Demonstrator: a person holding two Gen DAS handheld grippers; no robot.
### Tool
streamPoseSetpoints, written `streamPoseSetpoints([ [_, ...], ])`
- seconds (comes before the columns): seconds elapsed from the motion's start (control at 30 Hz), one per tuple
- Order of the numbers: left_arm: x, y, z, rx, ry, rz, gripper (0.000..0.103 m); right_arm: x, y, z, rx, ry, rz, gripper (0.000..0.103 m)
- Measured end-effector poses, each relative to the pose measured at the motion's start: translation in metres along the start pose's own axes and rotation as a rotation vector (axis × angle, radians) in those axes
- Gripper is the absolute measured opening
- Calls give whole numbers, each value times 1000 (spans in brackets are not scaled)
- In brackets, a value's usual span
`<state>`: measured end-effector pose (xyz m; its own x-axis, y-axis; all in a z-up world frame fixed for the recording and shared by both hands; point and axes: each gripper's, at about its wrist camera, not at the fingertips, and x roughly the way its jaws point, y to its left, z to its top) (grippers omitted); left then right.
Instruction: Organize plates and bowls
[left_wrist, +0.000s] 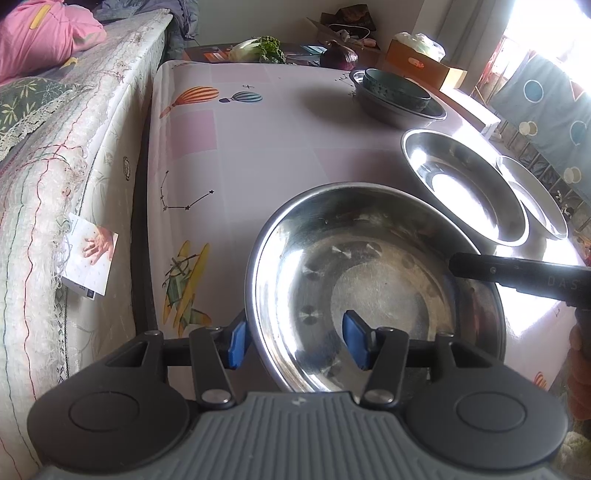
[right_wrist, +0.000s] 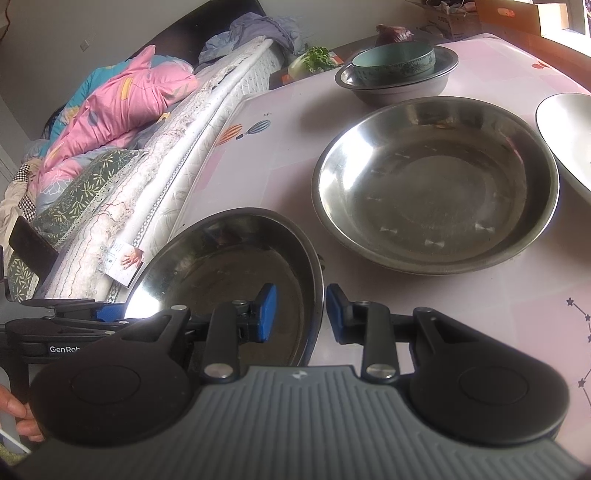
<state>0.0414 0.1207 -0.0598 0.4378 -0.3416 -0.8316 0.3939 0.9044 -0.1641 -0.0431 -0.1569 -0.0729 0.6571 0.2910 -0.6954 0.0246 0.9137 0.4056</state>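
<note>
A steel plate (left_wrist: 373, 280) lies at the near left of the table; it also shows in the right wrist view (right_wrist: 229, 266). My left gripper (left_wrist: 297, 341) straddles its near-left rim, blue pads wide apart, not clamped. My right gripper (right_wrist: 301, 314) straddles the same plate's right rim, pads apart; it shows as a black bar in the left wrist view (left_wrist: 517, 275). A second steel plate (right_wrist: 436, 184) lies beyond, with a third (right_wrist: 569, 136) to its right. A teal bowl (right_wrist: 393, 61) sits in a grey basin (right_wrist: 399, 86) at the back.
The table has a pink cloth (left_wrist: 258, 147) with balloon and plane prints. A bed (left_wrist: 55, 166) with a pink quilt runs along the table's left edge. Greens (left_wrist: 258, 50), a purple cabbage (left_wrist: 338, 55) and cardboard boxes (left_wrist: 417, 62) lie behind the table.
</note>
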Motion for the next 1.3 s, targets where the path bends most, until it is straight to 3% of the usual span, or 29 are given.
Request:
streamPoseSetpoints([
  [0.67,3,-12,-3,52,-11,53,55,3,7,-5,-52,-8,-17,25],
  [1.3,12,-24,1,72,-6,104,66,3,13,-12,-103,-14,-44,25],
])
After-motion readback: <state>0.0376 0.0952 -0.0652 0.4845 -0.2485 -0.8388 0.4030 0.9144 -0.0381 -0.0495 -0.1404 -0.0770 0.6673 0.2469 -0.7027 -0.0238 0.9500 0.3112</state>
